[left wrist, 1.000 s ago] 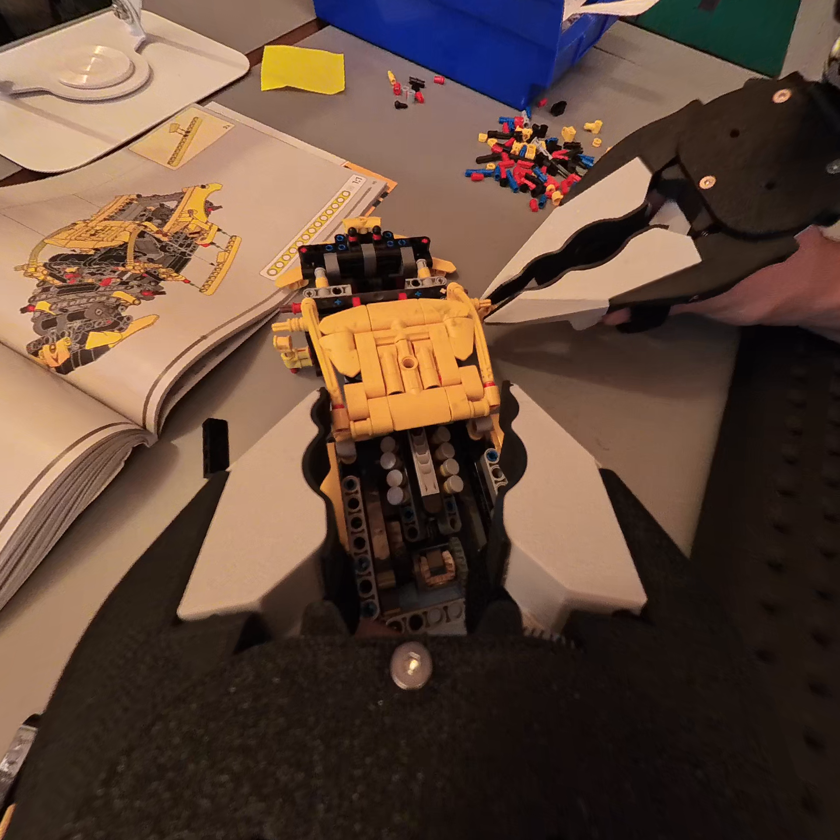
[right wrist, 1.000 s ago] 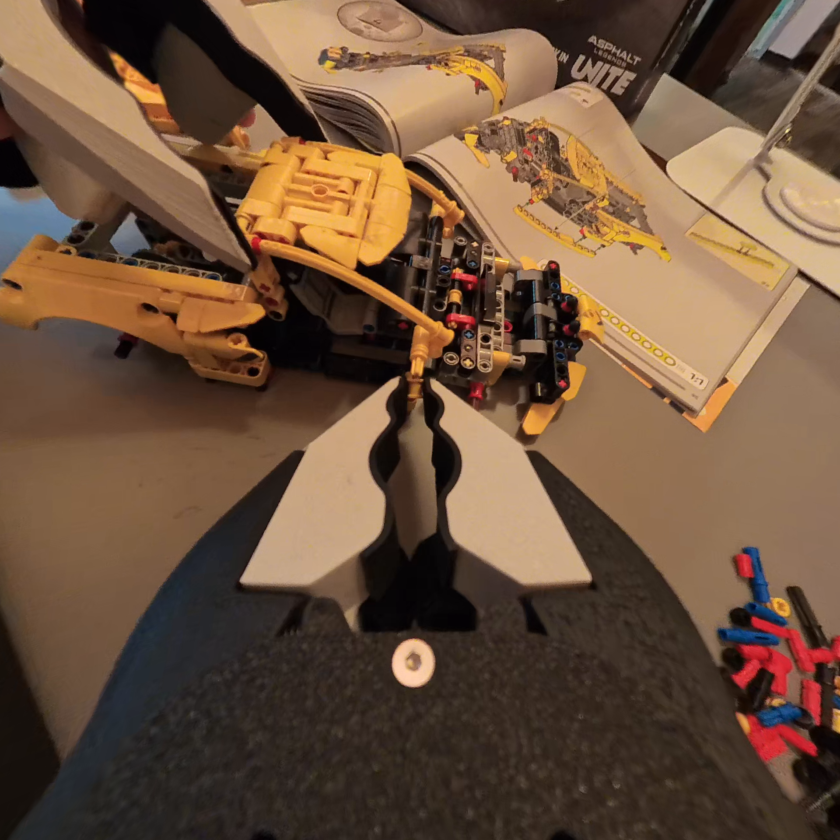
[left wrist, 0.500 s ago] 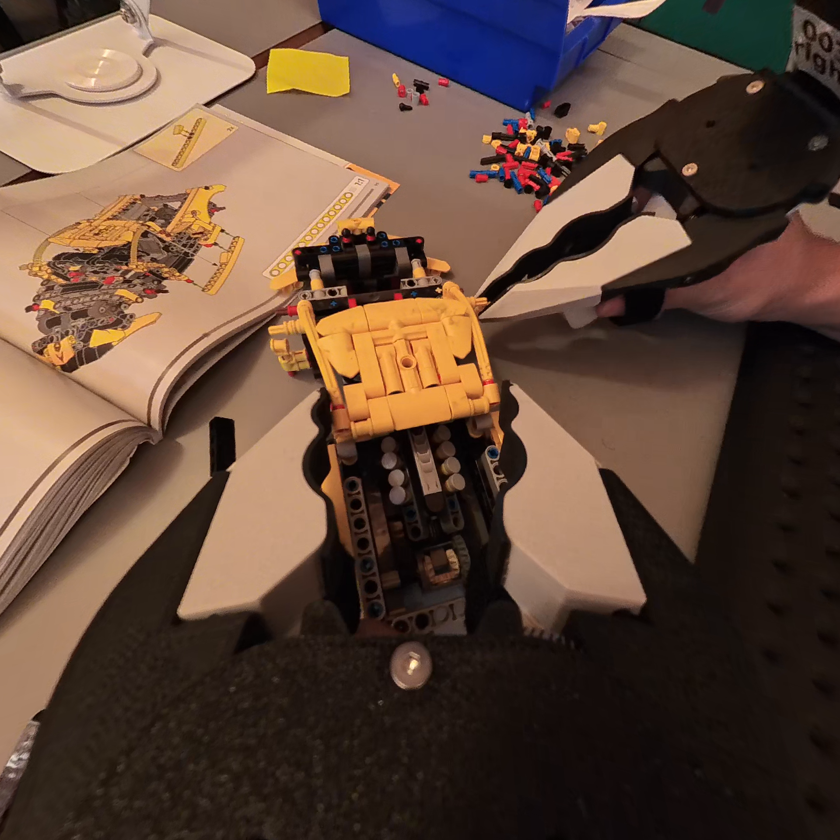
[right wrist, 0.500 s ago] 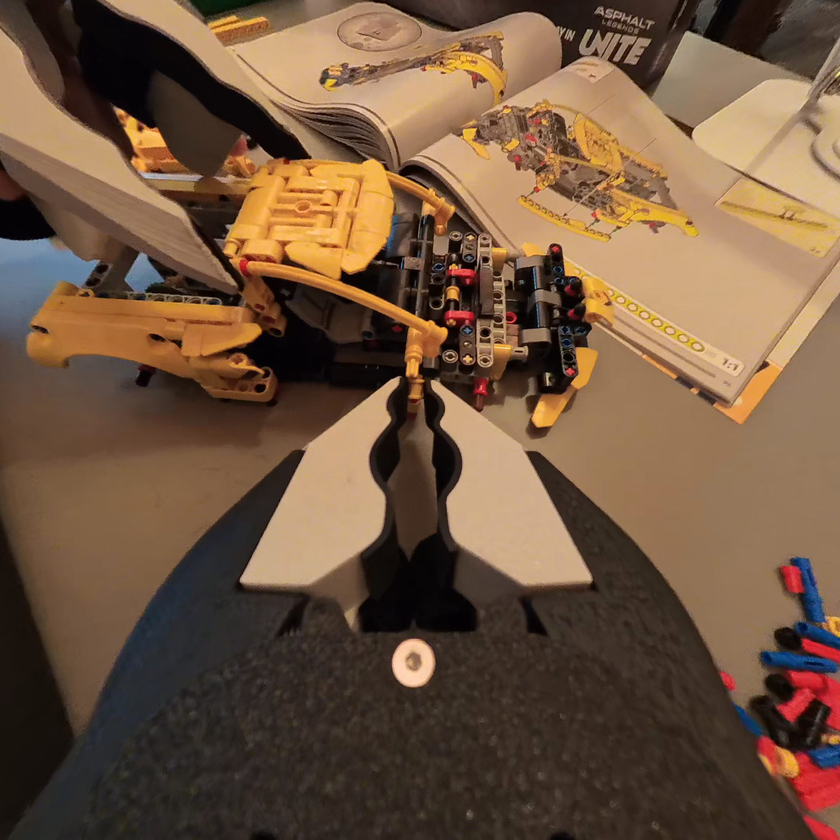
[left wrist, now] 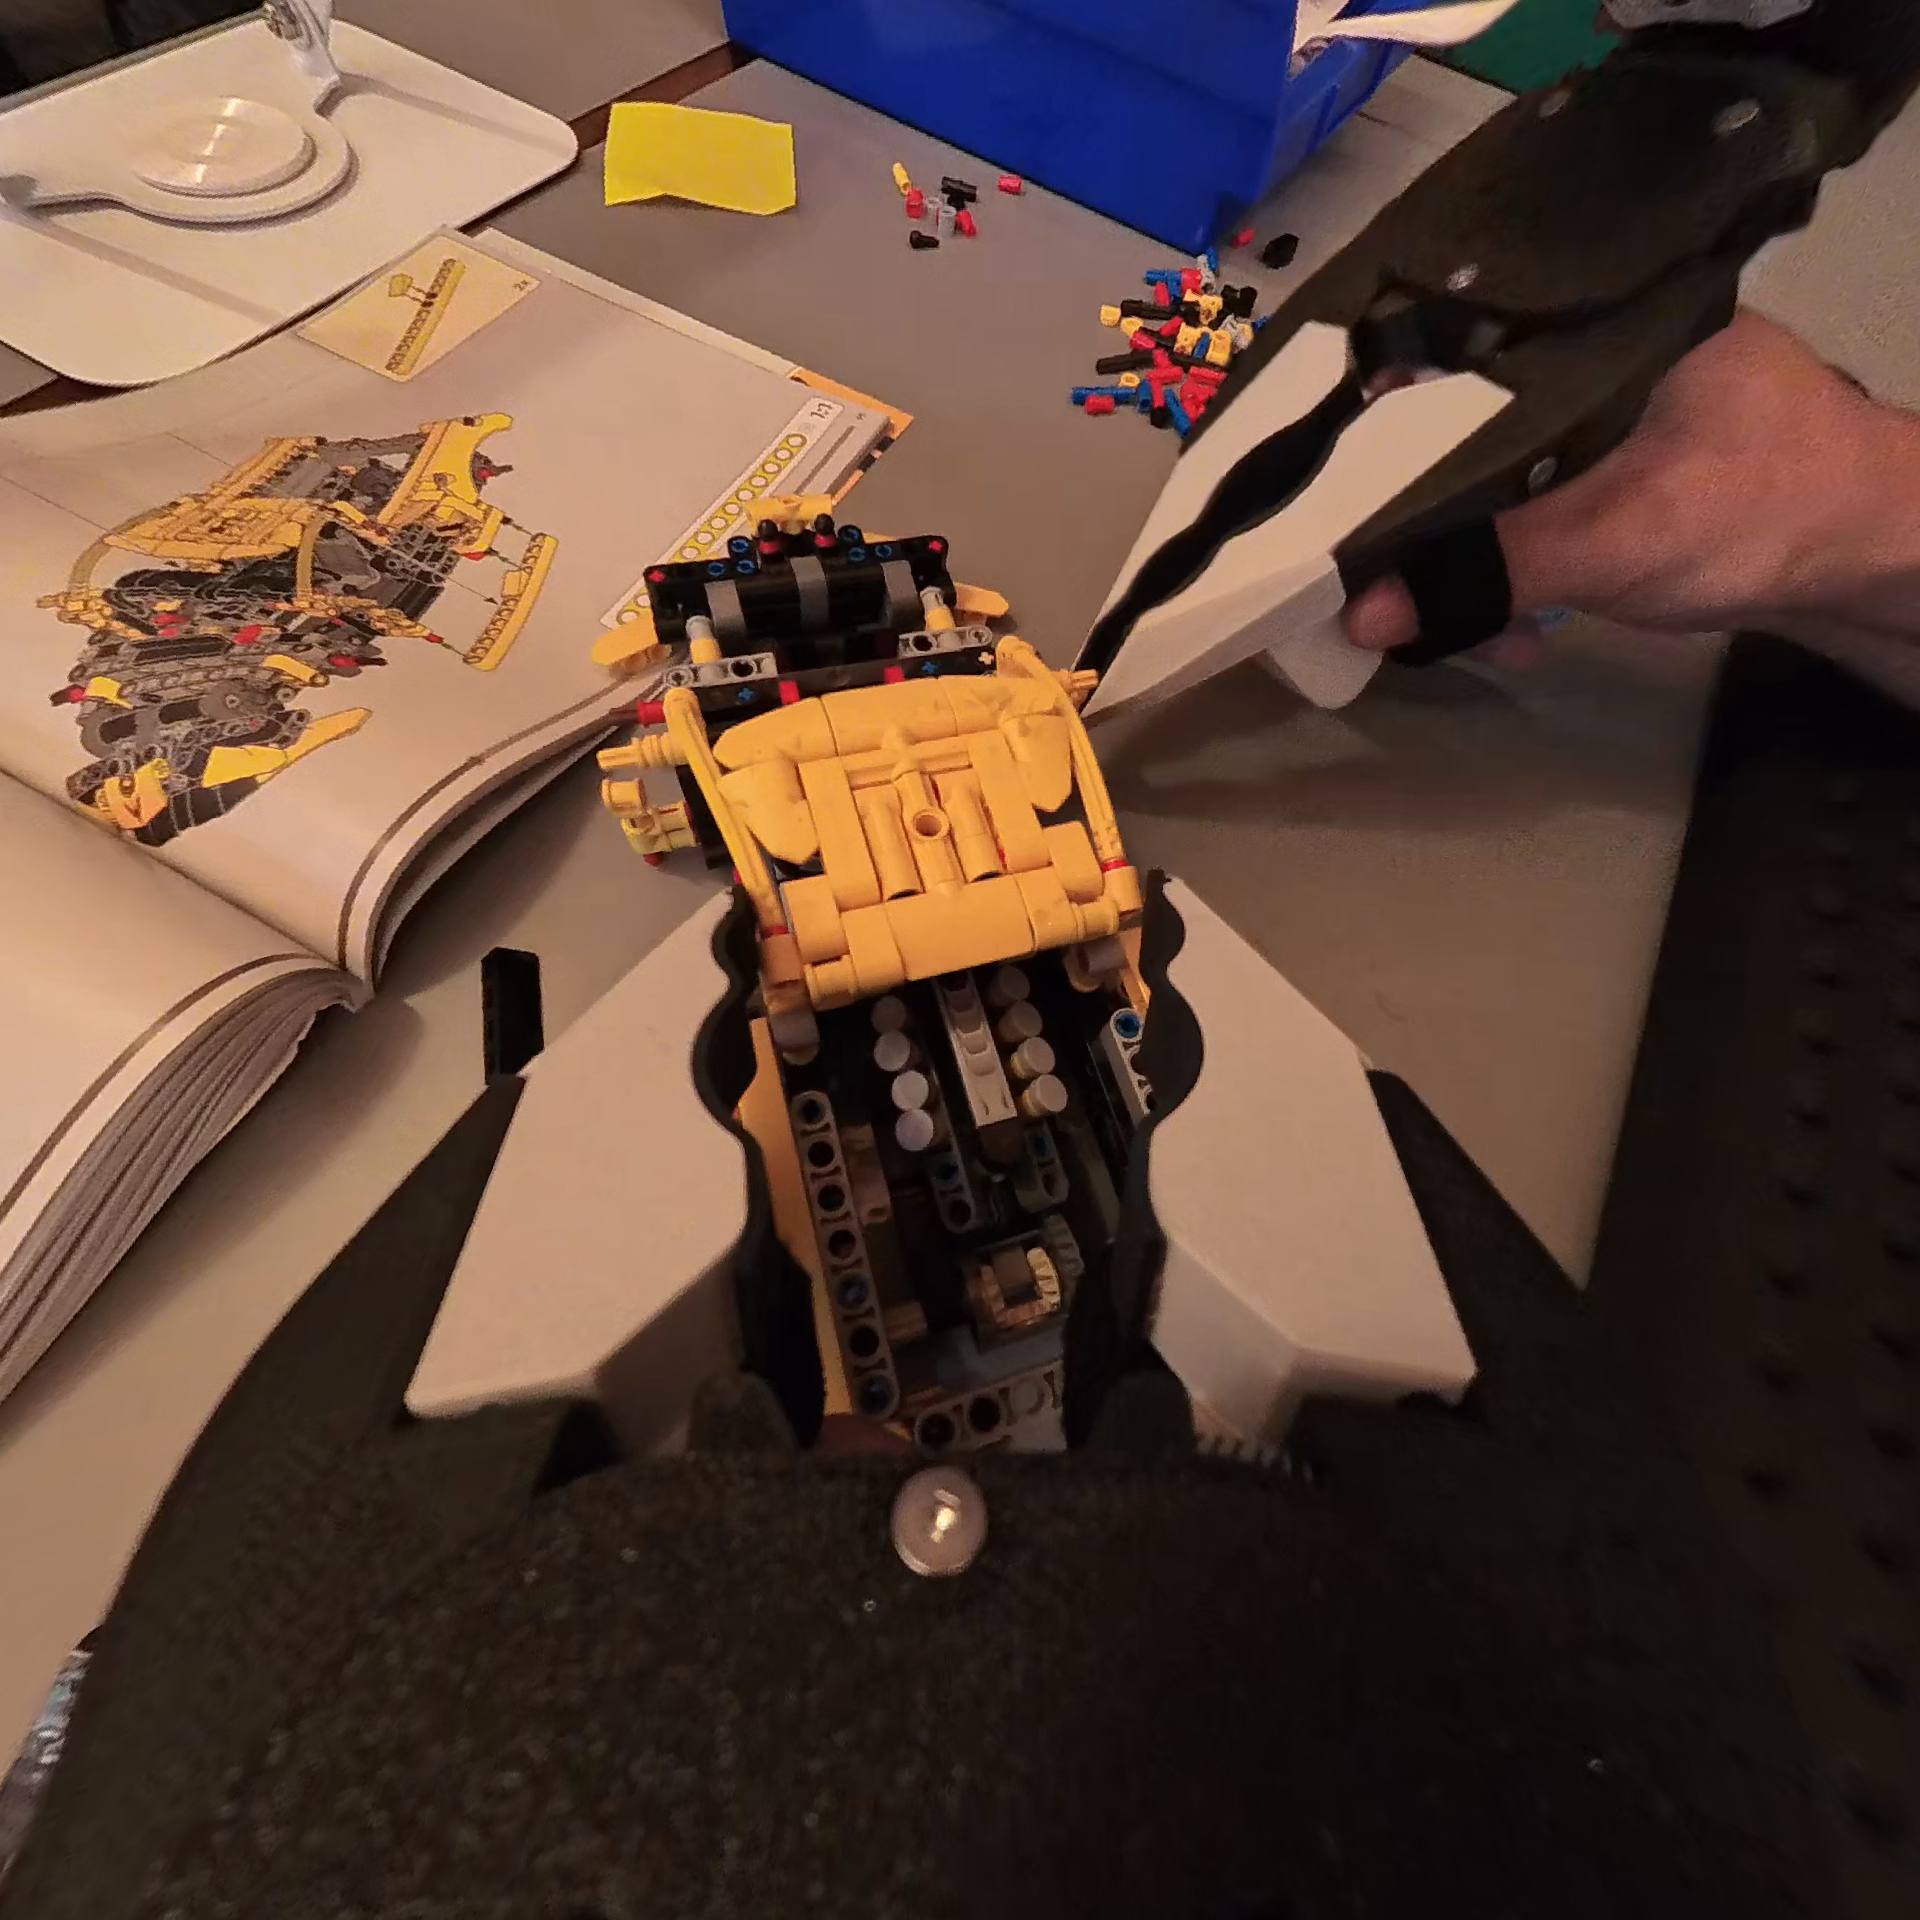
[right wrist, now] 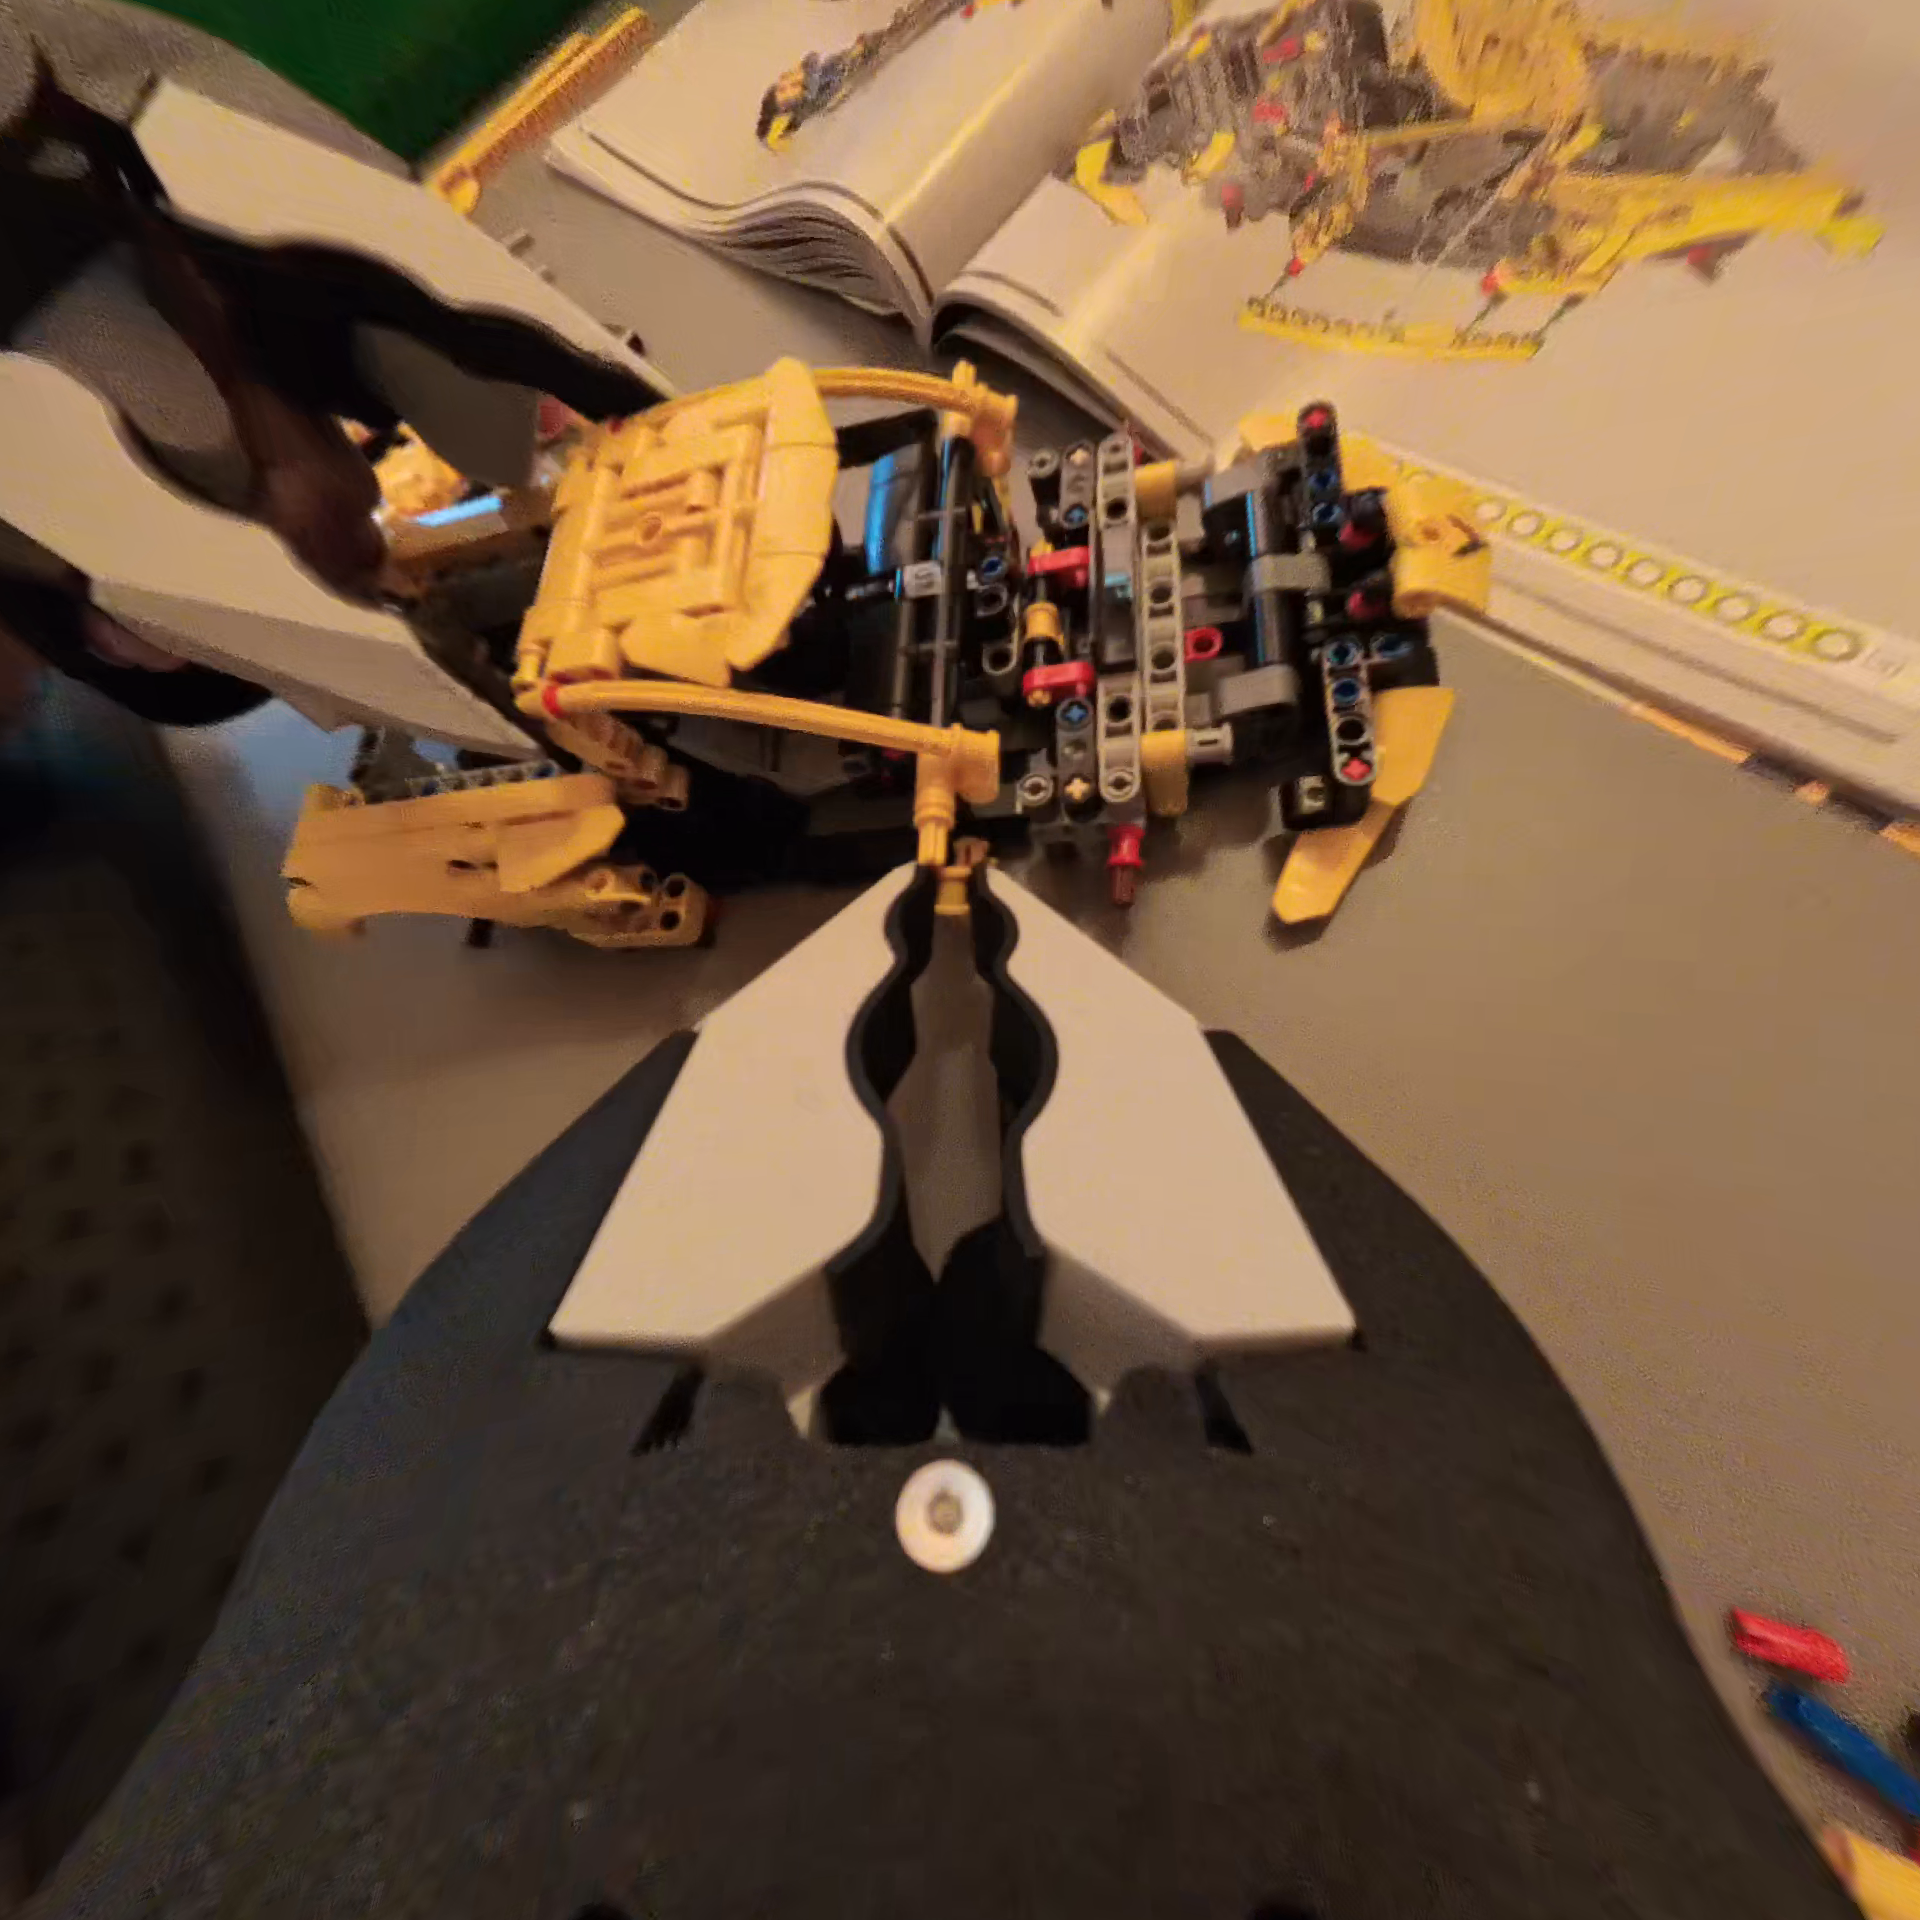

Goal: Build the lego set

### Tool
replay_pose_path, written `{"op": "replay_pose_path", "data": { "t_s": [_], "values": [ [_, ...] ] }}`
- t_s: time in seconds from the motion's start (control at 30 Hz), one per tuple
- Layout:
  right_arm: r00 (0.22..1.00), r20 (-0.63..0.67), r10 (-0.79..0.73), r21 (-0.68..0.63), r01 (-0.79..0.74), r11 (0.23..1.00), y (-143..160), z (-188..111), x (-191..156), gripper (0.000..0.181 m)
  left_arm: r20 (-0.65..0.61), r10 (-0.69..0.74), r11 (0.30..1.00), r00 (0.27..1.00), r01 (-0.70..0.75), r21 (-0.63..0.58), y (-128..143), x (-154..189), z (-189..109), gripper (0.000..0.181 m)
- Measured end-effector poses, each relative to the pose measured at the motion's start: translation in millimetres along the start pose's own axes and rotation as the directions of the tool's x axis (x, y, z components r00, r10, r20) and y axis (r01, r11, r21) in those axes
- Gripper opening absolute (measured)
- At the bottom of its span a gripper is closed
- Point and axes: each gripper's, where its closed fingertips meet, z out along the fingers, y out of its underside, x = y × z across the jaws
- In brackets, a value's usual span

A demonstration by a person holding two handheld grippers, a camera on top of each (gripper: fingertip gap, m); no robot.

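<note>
A: So, which step is in hand?

B: Fitting a small yellow connector [right wrist: 948, 883] onto the side of the lego model [left wrist: 914, 831], I'd judge. The left gripper [left wrist: 940, 935] has its fingers spread wide and clamped on the model's body, the yellow roof sitting right between the fingertips and the grey-and-black chassis running back between them towards the camera.

A: And the right gripper [right wrist: 951, 878]?

B: Nearly closed, pinching that connector at its very tips. The piece sits just ahead of the tips, touching or almost touching the downturned end of the curved yellow tube [right wrist: 769, 712] along the model's side.

A: What does the next move call for?

B: Probably a short, straight push along the fingers to seat it, with the left holding the model firm. A skewed push could bend the thin tube or slip the piece out.

A: Do the views differ much?

B: Yes. The left wrist view shows the roof from above, the open instruction booklet [left wrist: 312, 644] off to the left of its fingers and the loose pile of small parts [left wrist: 1174, 343] beyond the right gripper, but the connector is hidden behind that gripper's tips. The right wrist view, somewhat blurred, shows the connector, the tube and the yellow side panel [right wrist: 457, 842] low on the model.
</note>
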Motion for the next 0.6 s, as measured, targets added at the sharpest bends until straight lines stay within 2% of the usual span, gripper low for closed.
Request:
{"op": "replay_pose_path", "data": {
  "t_s": [0.03,0.13,0.2,0.27,0.4,0.5,0.6],
  "values": [
    [1.0,-0.005,-0.029,-0.005,0.029,1.0,0,0,0,0.005,0.001,-0.001,1.0,1.0,0.001,0.001,0,0,0,0.074],
    [0.95,-0.149,-0.275,-0.018,0.275,0.961,-1,1,3,0.005,0.005,-0.003,1.0,1.0,0.003,0.005,0,0,0,0.074],
    [0.913,-0.219,-0.344,-0.037,0.345,0.938,0,0,3,0.005,0.006,-0.004,1.0,1.0,0.004,0.007,0,0,0,0.074],
    [0.898,-0.248,-0.363,-0.048,0.363,0.931,2,-2,3,0.005,0.009,-0.004,1.0,1.0,0.004,0.01,0,0,0,0.074],
    [0.941,-0.221,-0.257,-0.018,0.259,0.966,6,-15,3,0.005,0.033,0.049,0.999,0.998,-0.049,0.012,0,0,-3,0.074],
    [0.993,-0.061,-0.097,0.086,0.103,0.991,-6,-30,-21,0.005,0.134,0.226,0.969,0.965,-0.237,0.075,-17,6,-19,0.066],
    [0.981,0.186,0.048,0.173,-0.081,0.982,-31,-45,-58,0.005,0.163,0.463,0.875,0.871,-0.479,0.073,-28,43,-18,0.054]
  ]
}}
